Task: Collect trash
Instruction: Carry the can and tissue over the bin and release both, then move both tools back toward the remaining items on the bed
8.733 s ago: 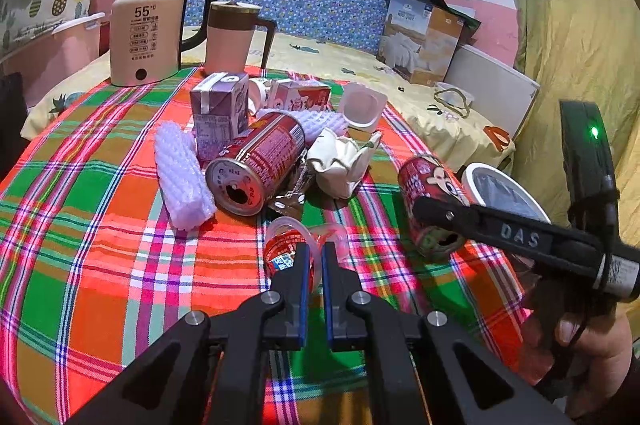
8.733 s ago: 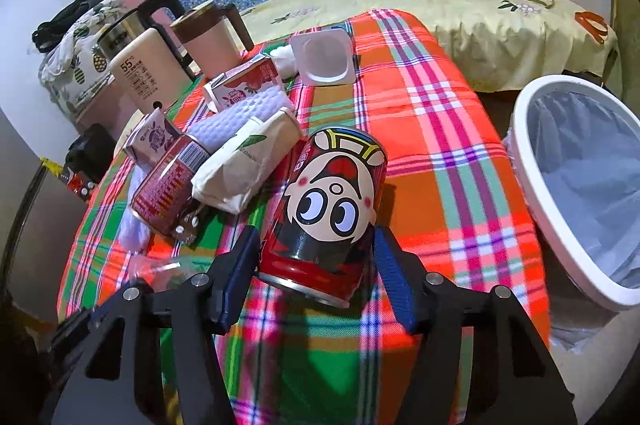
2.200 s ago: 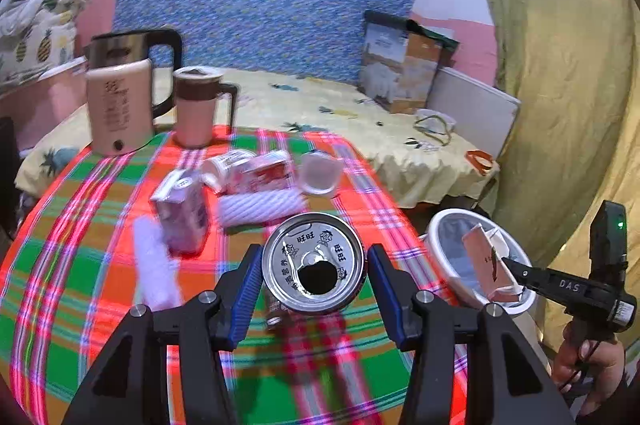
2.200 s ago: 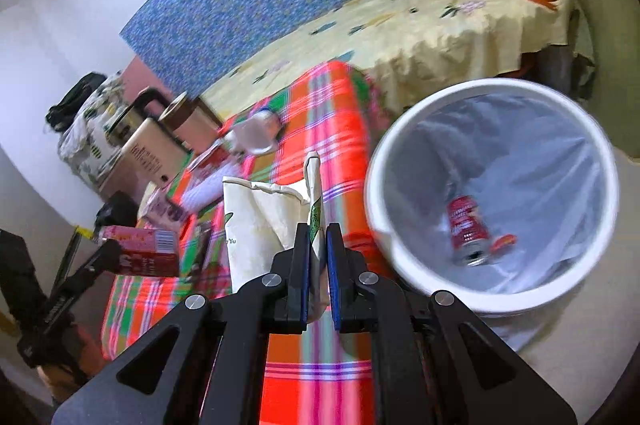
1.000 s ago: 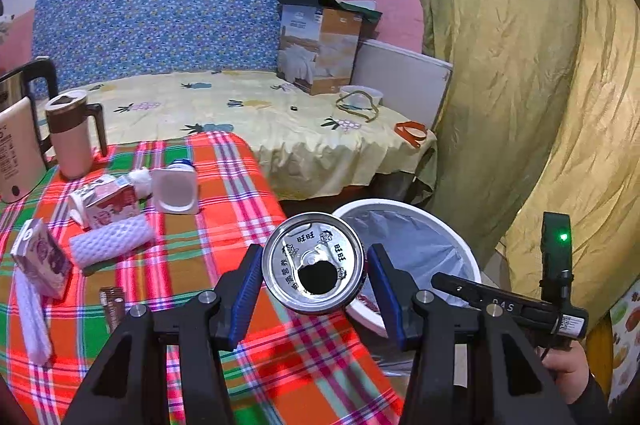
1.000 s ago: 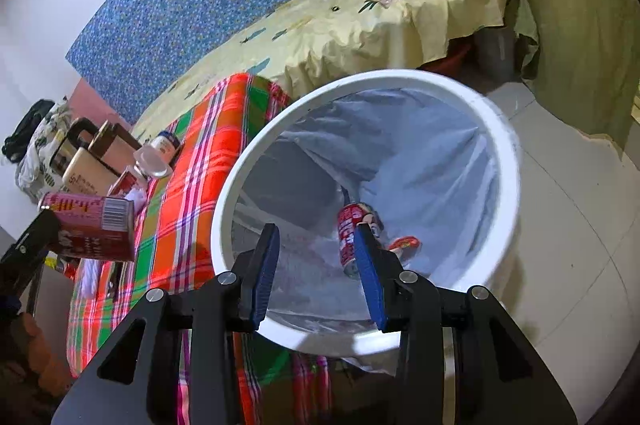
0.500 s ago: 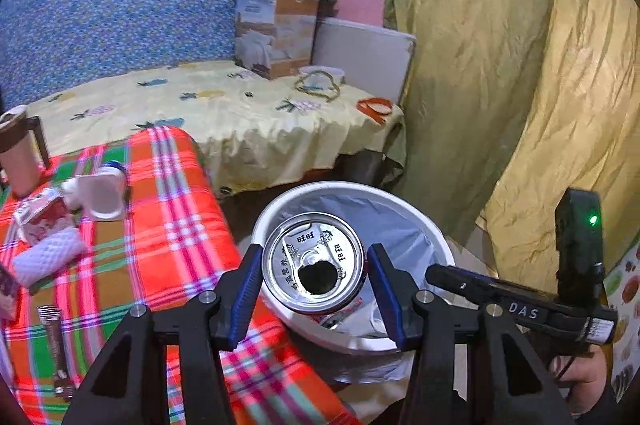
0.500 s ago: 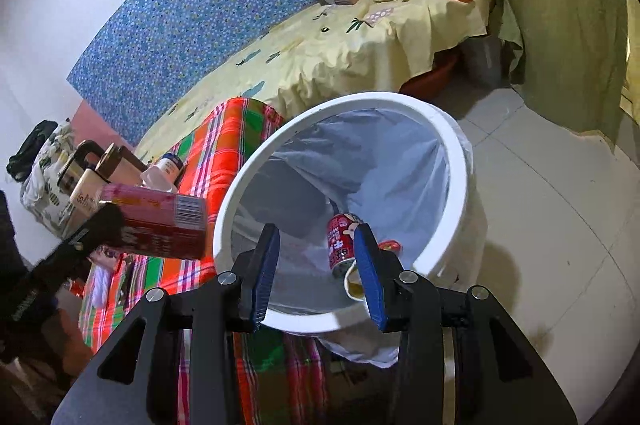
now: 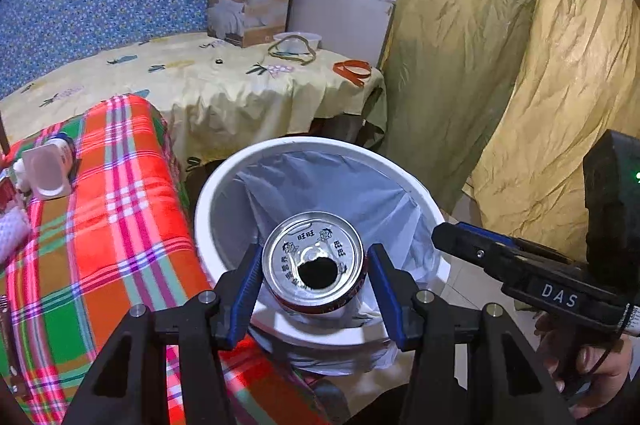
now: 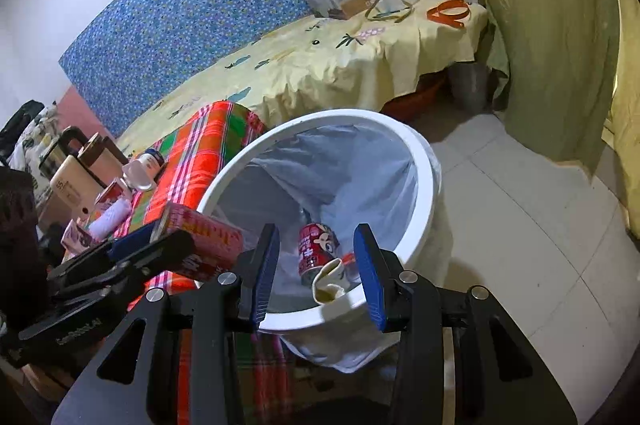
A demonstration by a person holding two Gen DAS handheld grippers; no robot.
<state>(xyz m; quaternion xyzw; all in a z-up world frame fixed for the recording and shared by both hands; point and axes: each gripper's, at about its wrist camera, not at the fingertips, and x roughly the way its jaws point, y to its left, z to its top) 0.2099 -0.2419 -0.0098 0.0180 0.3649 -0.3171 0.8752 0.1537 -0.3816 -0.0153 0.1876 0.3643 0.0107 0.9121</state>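
Red can [image 9: 316, 265]: clamped in left gripper [image 9: 314, 275] above white bin [image 9: 224, 181].
Right gripper [image 10: 316, 265]: jaws spread, holding nothing.

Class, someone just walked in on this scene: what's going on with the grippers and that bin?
A person is clearing trash off a table into a bin. The left gripper is shut on a red drink can, holding it over the white bin beside the plaid-covered table. The right gripper is open and empty above the same bin, where another red can and a crumpled paper bag already lie. A few items, including a white cup, remain on the table.
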